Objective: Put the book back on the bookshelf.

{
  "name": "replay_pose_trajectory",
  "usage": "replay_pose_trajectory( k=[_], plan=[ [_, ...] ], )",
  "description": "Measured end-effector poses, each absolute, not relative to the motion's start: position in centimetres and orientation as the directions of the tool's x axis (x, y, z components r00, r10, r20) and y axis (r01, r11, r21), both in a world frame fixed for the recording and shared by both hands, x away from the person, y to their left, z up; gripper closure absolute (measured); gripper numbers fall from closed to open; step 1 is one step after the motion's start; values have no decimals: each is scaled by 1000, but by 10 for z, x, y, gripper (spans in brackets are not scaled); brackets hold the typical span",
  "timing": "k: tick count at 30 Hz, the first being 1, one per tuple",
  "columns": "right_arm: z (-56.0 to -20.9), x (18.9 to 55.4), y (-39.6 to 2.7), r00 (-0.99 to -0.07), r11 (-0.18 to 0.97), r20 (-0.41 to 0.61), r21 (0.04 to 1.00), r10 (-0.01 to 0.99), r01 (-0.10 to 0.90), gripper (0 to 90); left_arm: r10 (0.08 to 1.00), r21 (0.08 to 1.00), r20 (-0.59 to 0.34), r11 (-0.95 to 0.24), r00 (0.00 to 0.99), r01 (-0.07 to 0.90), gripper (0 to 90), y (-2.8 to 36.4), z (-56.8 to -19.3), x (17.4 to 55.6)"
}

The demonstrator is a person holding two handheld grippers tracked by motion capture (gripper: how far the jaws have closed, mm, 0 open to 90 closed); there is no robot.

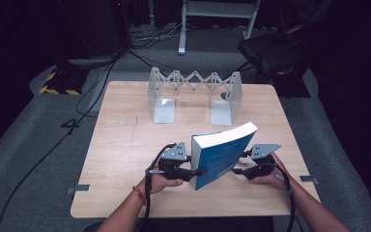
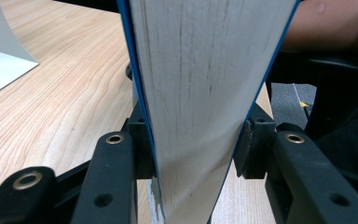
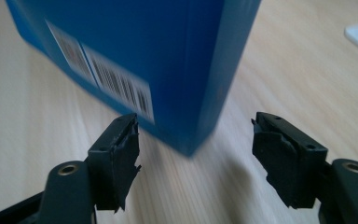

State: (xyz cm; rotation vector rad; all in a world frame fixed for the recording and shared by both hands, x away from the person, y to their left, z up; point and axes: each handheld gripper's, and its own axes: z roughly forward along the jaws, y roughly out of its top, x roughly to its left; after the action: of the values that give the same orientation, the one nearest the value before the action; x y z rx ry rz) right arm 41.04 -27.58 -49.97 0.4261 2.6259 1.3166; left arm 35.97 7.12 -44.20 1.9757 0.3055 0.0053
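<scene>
A thick blue-covered paperback book (image 1: 221, 153) stands tilted on the pale wooden table (image 1: 121, 145), clamped by the left gripper (image 2: 196, 149). The right gripper (image 3: 196, 154), jaws spread, apparently sits just beside its corner.

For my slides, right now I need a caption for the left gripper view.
Left gripper clamps the blue book by both covers above the wooden table.

Black fingers (image 2: 121, 158) (brass-eyed) — trailing black cables (image 1: 148, 203)
</scene>
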Motion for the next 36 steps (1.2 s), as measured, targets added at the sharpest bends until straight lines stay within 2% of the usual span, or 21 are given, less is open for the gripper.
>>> replay_pose_trajectory(
  k=[6, 10, 12, 17, 28, 36],
  plan=[
    [-476, 406, -269, -960, 474, 3, 869, 281, 141, 314, 222, 900, -116, -389, 968, 197, 582, 70, -442, 357],
    [-470, 405, -265, -962, 479, -7, 868, 273, 130, 297, 251, 899, -76, -401, 965, 176, 568, 69, -441, 352],
    [-470, 406, -267, -962, 466, 13, 873, 271, 144, 319, 296, 897, -37, -412, 954, 162, 514, 69, -440, 349],
    [-468, 405, -270, -963, 475, 5, 869, 268, 137, 355, 354, 871, 35, -470, 935, 145, 445, 69, -443, 340],
    [-456, 389, -282, -969, 458, -40, 886, 243, 78, 453, 393, 844, 55, -509, 918, 167, 486, 64, -459, 332],
    [-438, 376, -290, -972, 410, -67, 911, 226, 32, 491, 419, 838, 86, -521, 904, 162, 456, 62, -462, 329]
  ],
)
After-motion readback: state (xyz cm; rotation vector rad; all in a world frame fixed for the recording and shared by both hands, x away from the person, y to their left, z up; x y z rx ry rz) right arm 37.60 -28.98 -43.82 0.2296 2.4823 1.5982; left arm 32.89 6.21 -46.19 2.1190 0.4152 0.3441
